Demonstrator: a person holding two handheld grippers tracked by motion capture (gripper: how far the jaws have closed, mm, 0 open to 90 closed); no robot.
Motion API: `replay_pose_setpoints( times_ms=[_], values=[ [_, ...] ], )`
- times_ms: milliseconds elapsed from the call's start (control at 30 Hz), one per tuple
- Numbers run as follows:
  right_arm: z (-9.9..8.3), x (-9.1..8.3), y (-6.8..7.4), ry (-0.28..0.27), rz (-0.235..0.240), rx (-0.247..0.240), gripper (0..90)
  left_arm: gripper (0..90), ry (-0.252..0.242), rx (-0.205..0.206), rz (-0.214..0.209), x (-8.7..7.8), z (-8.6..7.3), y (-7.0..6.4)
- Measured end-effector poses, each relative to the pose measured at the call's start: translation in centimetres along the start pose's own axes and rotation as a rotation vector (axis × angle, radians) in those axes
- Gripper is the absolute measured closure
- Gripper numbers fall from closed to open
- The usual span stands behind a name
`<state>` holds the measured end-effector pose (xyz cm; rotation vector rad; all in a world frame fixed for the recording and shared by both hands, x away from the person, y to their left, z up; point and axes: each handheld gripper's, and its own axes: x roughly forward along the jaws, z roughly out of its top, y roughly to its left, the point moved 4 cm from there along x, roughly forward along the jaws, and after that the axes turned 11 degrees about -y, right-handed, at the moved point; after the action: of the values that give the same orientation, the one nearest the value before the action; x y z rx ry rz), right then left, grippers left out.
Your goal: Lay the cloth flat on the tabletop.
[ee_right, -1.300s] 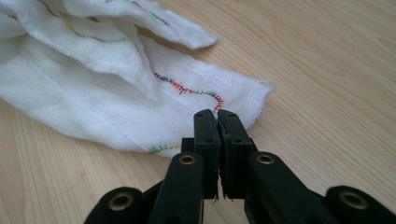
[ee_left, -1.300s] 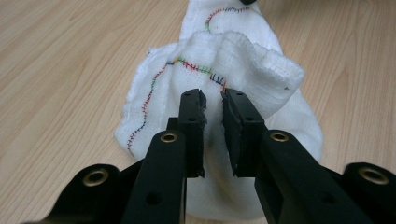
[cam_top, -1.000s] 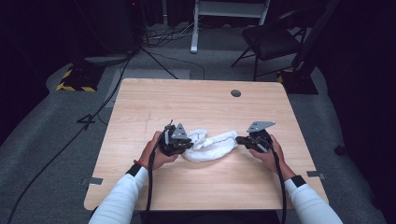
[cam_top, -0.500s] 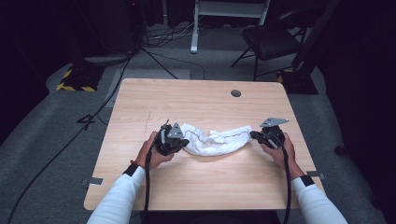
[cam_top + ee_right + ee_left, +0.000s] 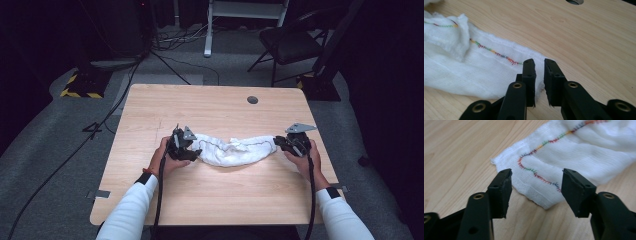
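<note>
- The white cloth (image 5: 232, 150) lies stretched across the middle of the table (image 5: 210, 105), a bit toward the person's side, with one claw at each end.
- The left claw (image 5: 535, 188) is wide open. It holds nothing. The cloth's corner lies flat on the wood between its jaws, at about 12 o'clock from them.
- The right claw (image 5: 539, 72) is almost closed and pinches the other end of the cloth, at about 3 o'clock on the table in the high view.
- I think the job now is to spread the cloth out flat.
- To do it well, keep the right claw tight so that end does not slip.
- Slide the left claw low over the wood, so one jaw goes under the corner and one on top.
- Bite just inside the colored stitches (image 5: 536, 172), not on the thin edge.
- Then pull gently toward 9 o'clock. Pull too hard and the cloth could bunch up or pop free.
</note>
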<state>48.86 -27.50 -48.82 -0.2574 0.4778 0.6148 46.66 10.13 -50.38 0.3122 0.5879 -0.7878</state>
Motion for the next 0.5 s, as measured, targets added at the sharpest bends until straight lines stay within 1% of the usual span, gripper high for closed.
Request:
replay_pose_setpoints(
  times_ms=[33, 67, 100, 133, 167, 200, 233, 300, 333, 367, 433, 500],
  values=[
    [0.1, -0.1, 0.1, -0.014, 0.017, 0.004, 77.3, 38.2, 0.001, -0.010, -0.001, 0.2, 0.0, 0.2],
    [0.3, -0.2, 0.2, -0.029, 0.045, 0.007, 74.9, 37.2, -0.003, -0.022, -0.004, 0.4, 0.0, 0.4],
    [0.4, -0.3, 0.5, -0.046, 0.073, 0.004, 72.4, 37.3, -0.005, -0.025, 0.003, 0.5, 0.0, 0.5],
    [0.6, -0.3, 0.8, -0.058, 0.099, -0.005, 70.7, 37.8, 0.009, -0.019, 0.004, 0.7, -0.1, 0.5],
    [0.8, -0.4, 1.4, -0.072, 0.129, -0.028, 68.5, 39.2, 0.016, -0.018, 0.005, 0.9, -0.2, 0.5],
    [1.0, -0.4, 2.0, -0.078, 0.150, -0.044, 66.3, 40.2, 0.029, -0.008, 0.001, 1.1, -0.3, 0.4],
    [1.2, -0.3, 2.5, -0.083, 0.173, -0.057, 63.9, 41.6, 0.031, -0.007, 0.000, 1.2, -0.4, 0.4],
    [1.4, -0.1, 3.5, -0.082, 0.220, -0.077, 61.5, 46.2, 0.038, 0.000, -0.006, 1.4, -0.3, 0.3],
    [1.5, 0.1, 4.3, -0.070, 0.257, -0.092, 59.7, 48.4, 0.037, 0.001, -0.006, 1.4, -0.3, 0.2],
    [1.5, 0.2, 4.8, -0.063, 0.282, -0.106, 57.3, 51.7, 0.037, 0.001, -0.014, 1.4, -0.3, 0.2],
    [1.5, 0.7, 5.9, -0.047, 0.308, -0.132, 55.3, 56.4, 0.047, 0.007, -0.029, 1.6, -0.5, 0.1],
    [1.5, 1.2, 6.8, -0.037, 0.335, -0.152, 52.0, 58.3, 0.049, 0.002, -0.033, 1.7, -0.5, 0.1]
  ],
)
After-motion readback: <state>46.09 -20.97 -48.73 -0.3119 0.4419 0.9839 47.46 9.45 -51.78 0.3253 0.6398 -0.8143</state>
